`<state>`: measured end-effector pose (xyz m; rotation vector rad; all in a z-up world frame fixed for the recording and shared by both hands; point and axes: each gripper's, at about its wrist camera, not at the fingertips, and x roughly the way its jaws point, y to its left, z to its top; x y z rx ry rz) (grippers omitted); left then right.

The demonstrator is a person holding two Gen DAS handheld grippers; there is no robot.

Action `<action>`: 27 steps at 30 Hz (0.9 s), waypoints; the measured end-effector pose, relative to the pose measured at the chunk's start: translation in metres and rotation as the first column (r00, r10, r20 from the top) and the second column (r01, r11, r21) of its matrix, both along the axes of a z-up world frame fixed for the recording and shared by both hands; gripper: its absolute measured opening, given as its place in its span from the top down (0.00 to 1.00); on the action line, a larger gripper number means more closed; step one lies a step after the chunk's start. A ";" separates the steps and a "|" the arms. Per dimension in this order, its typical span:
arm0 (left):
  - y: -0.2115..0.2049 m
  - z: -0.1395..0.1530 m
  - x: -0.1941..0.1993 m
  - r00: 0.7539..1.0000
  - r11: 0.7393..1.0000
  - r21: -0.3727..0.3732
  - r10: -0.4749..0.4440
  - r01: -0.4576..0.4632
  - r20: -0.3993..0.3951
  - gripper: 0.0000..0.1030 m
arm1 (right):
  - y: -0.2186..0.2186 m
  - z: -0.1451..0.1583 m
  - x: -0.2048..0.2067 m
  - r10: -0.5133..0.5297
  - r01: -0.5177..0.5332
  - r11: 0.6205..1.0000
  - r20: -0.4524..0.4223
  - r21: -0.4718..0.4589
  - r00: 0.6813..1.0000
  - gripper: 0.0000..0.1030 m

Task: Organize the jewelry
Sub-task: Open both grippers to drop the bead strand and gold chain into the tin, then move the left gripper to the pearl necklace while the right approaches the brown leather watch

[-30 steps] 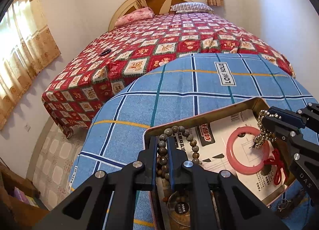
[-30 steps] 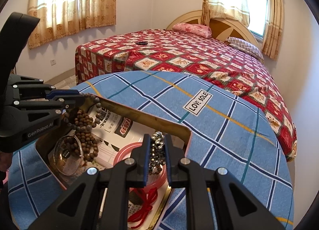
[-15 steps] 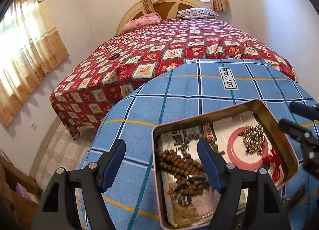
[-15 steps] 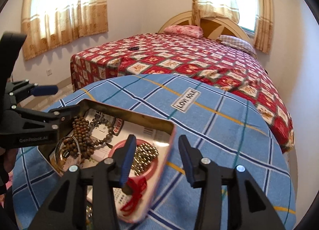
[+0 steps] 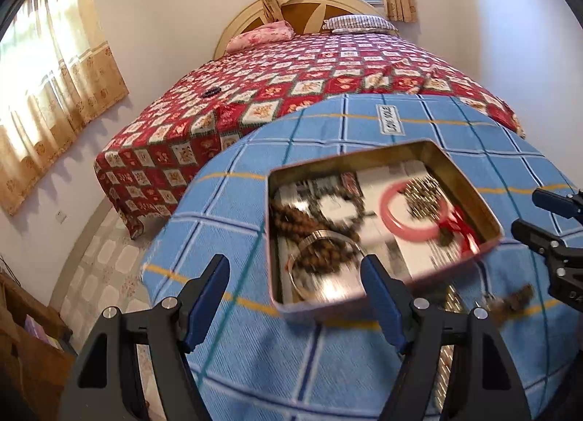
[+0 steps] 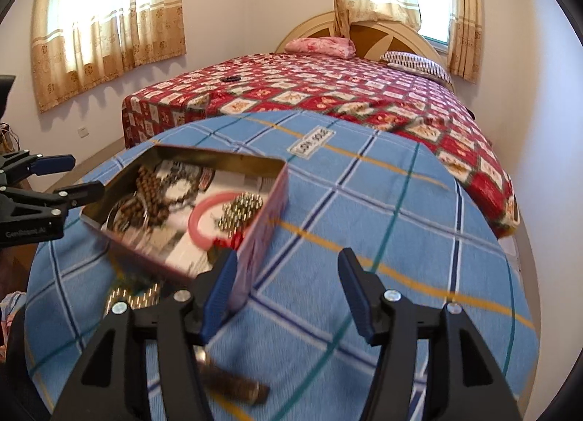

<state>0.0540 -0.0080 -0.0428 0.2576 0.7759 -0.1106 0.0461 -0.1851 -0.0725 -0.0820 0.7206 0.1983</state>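
Observation:
A shallow metal tin [image 5: 349, 306] [image 6: 262, 202] sits on the blue checked table. In it lie a brown wooden bead bracelet [image 5: 288, 218] [image 6: 149, 184], a pink bangle [image 5: 391, 218] [image 6: 198, 229], a cluster of silver beads [image 5: 424, 197] [image 6: 240, 211], a red cord [image 5: 461, 229] and a glass-lidded round case [image 5: 324, 260]. My left gripper [image 5: 297, 304] is open and empty, pulled back in front of the tin. My right gripper [image 6: 286, 293] is open and empty at the tin's near right corner.
A brown jewelry piece [image 6: 237, 386] [image 5: 510, 299] and a silver beaded strip [image 6: 133, 295] [image 5: 450, 311] lie on the cloth [image 6: 364, 202] near the tin. A bed with a red patterned quilt [image 5: 309, 74] stands beyond the table. Floor tiles [image 5: 102, 260] show to the left.
Both grippers opened and let go of the wooden bead bracelet and the silver beads, which now lie in the tin. Both grippers then drew back from the tin.

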 end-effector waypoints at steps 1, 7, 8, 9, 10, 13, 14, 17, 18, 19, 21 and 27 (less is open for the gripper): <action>-0.002 -0.002 -0.007 1.000 1.000 -0.001 -0.006 0.006 -0.004 0.27 | 0.000 -0.003 -0.005 0.000 0.000 1.000 -0.004 -0.007 1.000 0.40; -0.017 -0.019 -0.039 0.998 0.999 0.013 -0.032 0.033 -0.047 0.27 | -0.002 -0.018 -0.029 0.001 -0.002 0.999 -0.024 -0.038 1.000 0.37; -0.018 -0.022 -0.042 0.998 0.999 0.012 -0.031 0.032 -0.053 0.27 | -0.003 -0.020 -0.032 -0.001 0.000 0.999 -0.026 -0.038 1.000 0.37; -0.020 -0.025 -0.046 0.998 1.000 0.011 -0.027 0.027 -0.061 0.27 | -0.004 -0.021 -0.034 -0.001 0.000 0.999 -0.027 -0.037 1.000 0.37; -0.022 -0.026 -0.047 0.998 1.000 0.009 -0.024 0.025 -0.065 0.27 | -0.004 -0.022 -0.036 0.001 -0.002 0.999 -0.028 -0.039 1.000 0.37; -0.021 -0.024 -0.055 0.998 1.000 -0.018 -0.012 0.011 -0.067 0.27 | -0.004 -0.021 -0.042 0.012 -0.013 0.998 -0.021 -0.054 1.000 0.37; -0.021 -0.022 -0.058 0.998 0.999 -0.033 -0.006 0.004 -0.062 0.27 | -0.004 -0.021 -0.044 0.014 -0.015 0.998 -0.018 -0.055 1.000 0.37; -0.031 -0.018 -0.063 0.998 0.999 -0.046 -0.030 0.027 -0.048 0.27 | -0.003 -0.021 -0.047 0.041 -0.042 0.998 -0.024 -0.047 0.999 0.37; -0.035 -0.018 -0.064 0.998 0.999 -0.037 -0.035 0.034 -0.045 0.27 | -0.002 -0.022 -0.048 0.052 -0.053 0.998 -0.024 -0.046 0.998 0.37; -0.037 -0.018 -0.064 0.998 0.999 -0.033 -0.042 0.041 -0.046 0.27 | 0.001 -0.022 -0.049 0.063 -0.064 0.997 -0.022 -0.050 0.998 0.37; -0.044 -0.023 -0.065 0.996 0.998 -0.027 -0.061 0.060 -0.057 0.27 | 0.005 -0.022 -0.051 0.089 -0.090 0.994 -0.021 -0.054 0.996 0.37; -0.054 -0.043 -0.059 0.991 0.996 0.004 -0.086 0.086 -0.099 0.27 | 0.015 -0.030 -0.049 0.126 -0.128 0.989 -0.041 -0.076 0.991 0.37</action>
